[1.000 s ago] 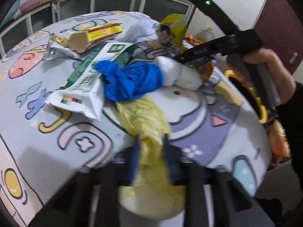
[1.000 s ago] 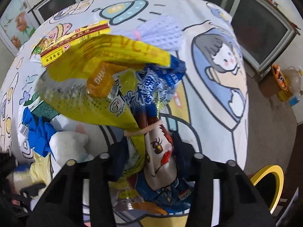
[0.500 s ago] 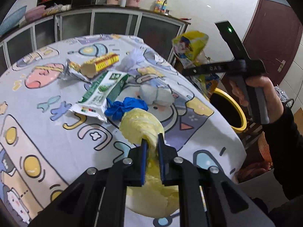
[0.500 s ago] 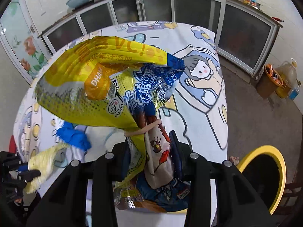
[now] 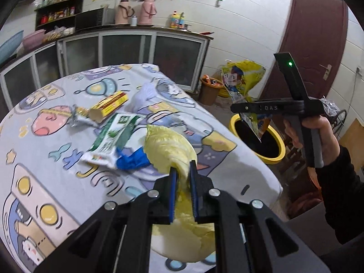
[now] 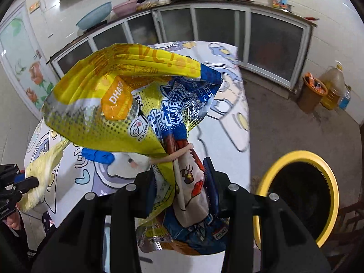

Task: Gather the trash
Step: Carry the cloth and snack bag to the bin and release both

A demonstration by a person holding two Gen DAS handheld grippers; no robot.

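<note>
My left gripper (image 5: pixel 182 175) is shut on a crumpled yellow plastic bag (image 5: pixel 169 150) and holds it above the near edge of the cartoon-print table (image 5: pixel 45 150). My right gripper (image 6: pixel 182 175) is shut on a yellow and blue snack bag (image 6: pixel 127 104), held in the air beside the table; it also shows in the left wrist view (image 5: pixel 245 79), hanging over the yellow-rimmed trash bin (image 5: pixel 277 157), which the right wrist view (image 6: pixel 295 157) shows at lower right. On the table lie a blue glove (image 5: pixel 132 160), a green and white wrapper (image 5: pixel 111 136) and a yellow box (image 5: pixel 109 109).
A silver wrapper (image 5: pixel 78 116) and a white net bag (image 5: pixel 145 93) lie farther back on the table. A brown bucket (image 5: pixel 210 91) stands on the floor by the cabinets (image 5: pixel 127 47). A dark red door (image 5: pixel 318 45) is at the right.
Both grippers have lifted away from the table with their loads. The right gripper has carried the snack bag sideways to above the bin. The yellow bag has come off the tablecloth.
</note>
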